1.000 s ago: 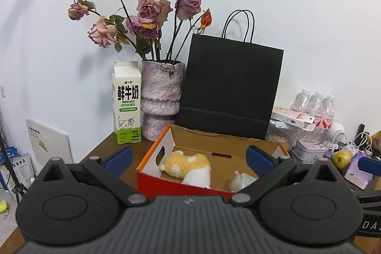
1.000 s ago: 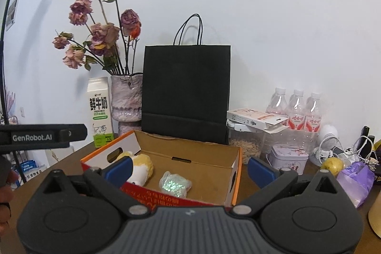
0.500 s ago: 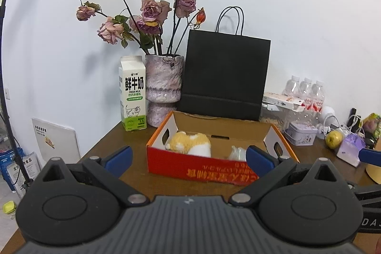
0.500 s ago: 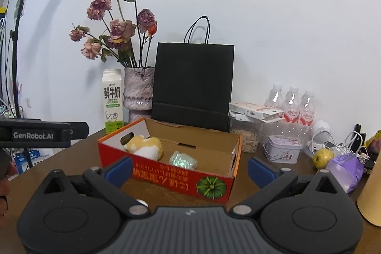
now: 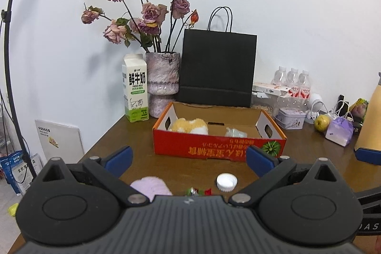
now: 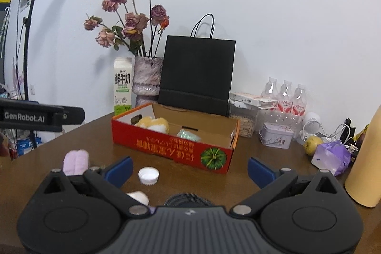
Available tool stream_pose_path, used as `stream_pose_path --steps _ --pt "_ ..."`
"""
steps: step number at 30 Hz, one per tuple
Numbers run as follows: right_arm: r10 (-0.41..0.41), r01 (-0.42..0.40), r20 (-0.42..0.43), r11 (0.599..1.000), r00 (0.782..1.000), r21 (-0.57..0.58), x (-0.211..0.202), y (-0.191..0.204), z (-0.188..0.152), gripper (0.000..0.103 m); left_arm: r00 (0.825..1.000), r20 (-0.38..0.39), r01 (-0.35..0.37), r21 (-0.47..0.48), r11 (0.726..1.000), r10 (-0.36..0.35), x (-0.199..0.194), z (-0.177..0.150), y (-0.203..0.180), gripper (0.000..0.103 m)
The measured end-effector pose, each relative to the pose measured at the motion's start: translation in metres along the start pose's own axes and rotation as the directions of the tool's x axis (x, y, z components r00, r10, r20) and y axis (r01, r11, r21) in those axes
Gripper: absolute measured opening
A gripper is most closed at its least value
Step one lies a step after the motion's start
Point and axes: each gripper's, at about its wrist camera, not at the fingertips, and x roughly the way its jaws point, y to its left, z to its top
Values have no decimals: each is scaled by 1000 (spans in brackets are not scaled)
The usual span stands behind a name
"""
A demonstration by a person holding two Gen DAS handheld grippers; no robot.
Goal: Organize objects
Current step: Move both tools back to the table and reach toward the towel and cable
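Note:
A red cardboard box [image 5: 214, 149] [image 6: 166, 146] sits mid-table holding a yellow-white plush [image 5: 189, 126] [image 6: 153, 124] and a pale wrapped item [image 5: 234, 133] [image 6: 188, 135]. In front of it lie a white bottle cap [image 5: 226, 181] [image 6: 148, 175], a lilac fluffy item [image 5: 151, 187] [image 6: 75, 161] and small wrapped candy [image 5: 198, 191]. A black ribbed round object [image 6: 188, 199] lies just under the right gripper. My left gripper [image 5: 189, 158] and right gripper [image 6: 189, 168] are both open and empty, back from the box.
Behind the box stand a milk carton [image 5: 135, 91], a vase of dried roses [image 5: 162, 82] and a black paper bag [image 5: 218, 68]. To the right are water bottles [image 6: 287, 98], a small tin [image 6: 276, 135], an apple [image 6: 312, 145], a purple bag [image 6: 332, 157] and a tan cylinder [image 6: 365, 158].
Both grippers have pulled back and away from the box, so the table in front, with the cap and lilac item, has come into view. Both stay open.

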Motion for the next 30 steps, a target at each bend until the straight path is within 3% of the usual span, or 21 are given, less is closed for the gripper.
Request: stream_pose_path --steps 14,30 --pt "-9 10 -58 1000 998 17 -28 0 -39 103 998 -55 -4 -15 1000 3 -18 -38 25 103" --pt "-19 21 -142 1000 990 14 -30 -6 -82 103 995 -104 -11 -8 1000 10 -26 -73 41 103"
